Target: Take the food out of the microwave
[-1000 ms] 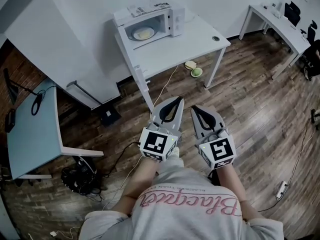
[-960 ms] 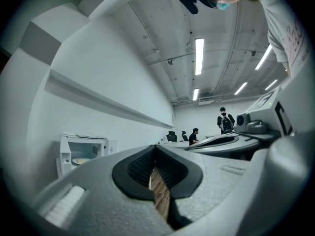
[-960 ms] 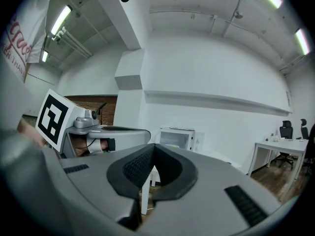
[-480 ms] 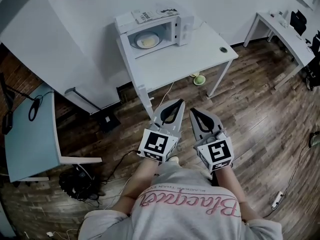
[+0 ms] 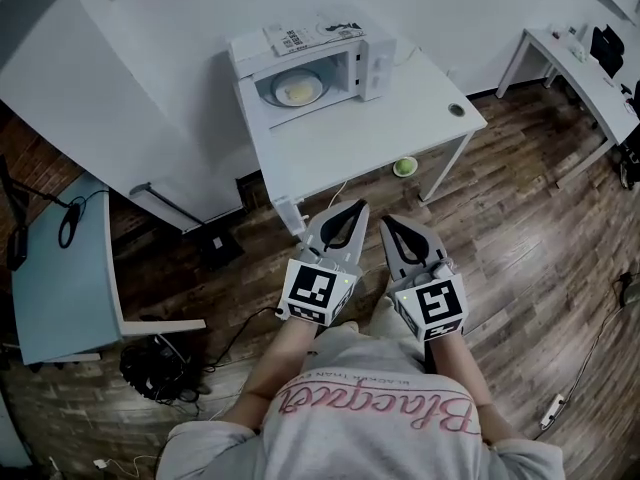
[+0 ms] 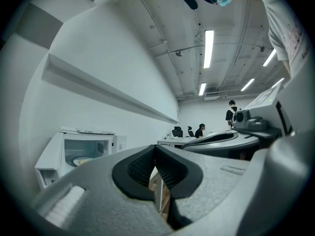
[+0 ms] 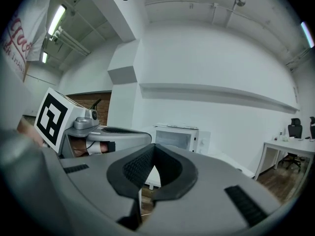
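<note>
The microwave stands at the back left corner of the surface, against the wall. Inside it lies a plate with the food on it, and papers lie on top. A bowl sits on the floor under the surface. The left tool and right tool are side by side before the surface's near edge, well apart from the microwave.
</note>
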`<state>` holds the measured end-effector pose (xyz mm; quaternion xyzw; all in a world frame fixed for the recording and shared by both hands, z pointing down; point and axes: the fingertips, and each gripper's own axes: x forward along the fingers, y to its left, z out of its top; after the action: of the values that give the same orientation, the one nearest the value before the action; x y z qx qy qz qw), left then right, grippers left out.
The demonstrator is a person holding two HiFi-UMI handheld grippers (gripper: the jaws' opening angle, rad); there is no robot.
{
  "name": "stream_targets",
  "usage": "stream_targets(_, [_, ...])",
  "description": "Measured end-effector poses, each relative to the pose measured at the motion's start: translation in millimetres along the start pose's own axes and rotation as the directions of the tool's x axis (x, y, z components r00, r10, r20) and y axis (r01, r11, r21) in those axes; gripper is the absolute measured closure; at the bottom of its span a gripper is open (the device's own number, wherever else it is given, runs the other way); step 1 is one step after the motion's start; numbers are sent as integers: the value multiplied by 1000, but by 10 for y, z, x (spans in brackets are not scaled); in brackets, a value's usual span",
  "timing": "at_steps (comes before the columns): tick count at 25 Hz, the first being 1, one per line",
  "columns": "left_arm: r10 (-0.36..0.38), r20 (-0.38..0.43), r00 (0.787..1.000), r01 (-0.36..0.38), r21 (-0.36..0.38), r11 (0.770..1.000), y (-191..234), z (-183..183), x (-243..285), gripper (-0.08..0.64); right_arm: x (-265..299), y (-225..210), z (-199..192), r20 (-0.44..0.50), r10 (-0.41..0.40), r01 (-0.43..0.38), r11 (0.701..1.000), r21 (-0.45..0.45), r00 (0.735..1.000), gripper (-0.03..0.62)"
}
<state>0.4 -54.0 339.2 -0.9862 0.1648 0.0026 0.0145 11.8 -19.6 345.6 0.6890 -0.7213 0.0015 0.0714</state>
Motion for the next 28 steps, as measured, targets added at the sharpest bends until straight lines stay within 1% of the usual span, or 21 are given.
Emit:
stream_targets(7, [87,-27,996,-88,-13,996,326,-109,356,554,446,-289,-32,2,78,-78,997,2,997,583])
stream_targets(15, [175,-46,983,-177,-41,983,638,-192,898,554,947,-776,-17,15,176,-175,984,-16,984,583])
stream_targets(22, [255,-72,964,-259,-42,965,822,-213,1454,554,1263,-1322,-68,16,224,-224,975,-7,974,583])
stream_targets(28, [325,-80,942,-329,-40,944,986,-225,1922,554,1527,-1715,-76,21,300,-299,954,-24,954,583])
